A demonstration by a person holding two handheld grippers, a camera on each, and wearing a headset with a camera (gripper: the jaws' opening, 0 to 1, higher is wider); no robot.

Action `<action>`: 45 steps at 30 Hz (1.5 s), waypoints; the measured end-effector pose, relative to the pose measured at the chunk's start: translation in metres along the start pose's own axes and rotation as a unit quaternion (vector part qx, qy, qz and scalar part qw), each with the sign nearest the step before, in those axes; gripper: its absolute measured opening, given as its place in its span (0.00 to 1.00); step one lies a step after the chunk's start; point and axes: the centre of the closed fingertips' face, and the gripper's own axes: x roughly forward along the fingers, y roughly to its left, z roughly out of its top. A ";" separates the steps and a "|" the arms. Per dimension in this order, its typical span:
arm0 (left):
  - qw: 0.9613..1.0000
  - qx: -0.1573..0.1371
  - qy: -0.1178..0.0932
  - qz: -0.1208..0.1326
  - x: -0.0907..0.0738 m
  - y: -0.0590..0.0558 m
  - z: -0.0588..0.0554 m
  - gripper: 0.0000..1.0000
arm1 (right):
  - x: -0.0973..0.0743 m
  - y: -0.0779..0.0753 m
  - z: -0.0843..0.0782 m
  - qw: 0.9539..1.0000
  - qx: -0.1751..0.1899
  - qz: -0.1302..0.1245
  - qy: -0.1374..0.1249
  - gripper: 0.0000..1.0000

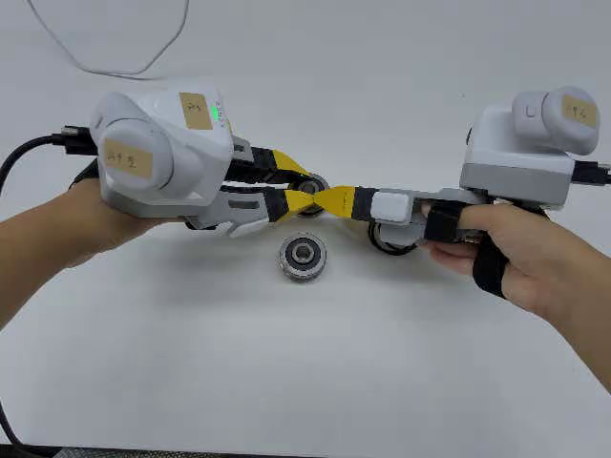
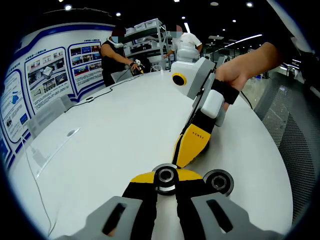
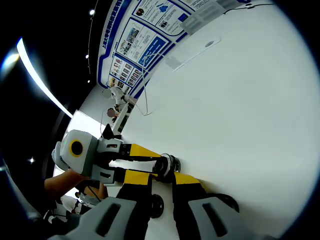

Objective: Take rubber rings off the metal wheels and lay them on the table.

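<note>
Three wheels are seen at the white table (image 1: 305, 382). The held wheel (image 1: 311, 184) is raised off the surface and clamped between the yellow-tipped jaws of the left gripper (image 1: 301, 193), which are closed on it from both sides. This gripper is grasped by the left hand (image 1: 81, 224).

The right gripper (image 1: 336, 200), grasped by the right hand (image 1: 520, 253), is pointed in from the opposite side, so that the two grippers meet tip to tip. In the left gripper view one of its yellow tips is seen touching the rim of the held wheel. Its jaws are drawn close, with a narrow gap left between them in the right gripper view. Whether anything is pinched there cannot be told.

The free wheel (image 1: 303, 258) is laid on the table just in front of the meeting tips, apart from both grippers. Its hub is turned up and its outer band is dark. The third wheel (image 1: 391, 240) is set on the table under the right gripper and is partly hidden by it.

A thin grey cable (image 1: 105, 55) is looped across the far part of the table. In the left gripper view two people are seen at its far end.
</note>
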 end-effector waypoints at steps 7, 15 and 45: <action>1.000 -0.001 0.000 0.000 0.000 0.000 0.000 0.13 | -0.002 -0.004 0.000 1.000 0.011 -0.009 -0.007 0.11; 1.000 -0.001 0.001 0.001 0.000 0.000 0.000 0.13 | -0.002 -0.006 0.002 1.000 0.021 -0.016 -0.013 0.04; 1.000 0.006 0.004 -0.001 0.000 0.000 -0.001 0.12 | -0.003 0.000 0.005 0.998 0.032 -0.044 -0.022 0.00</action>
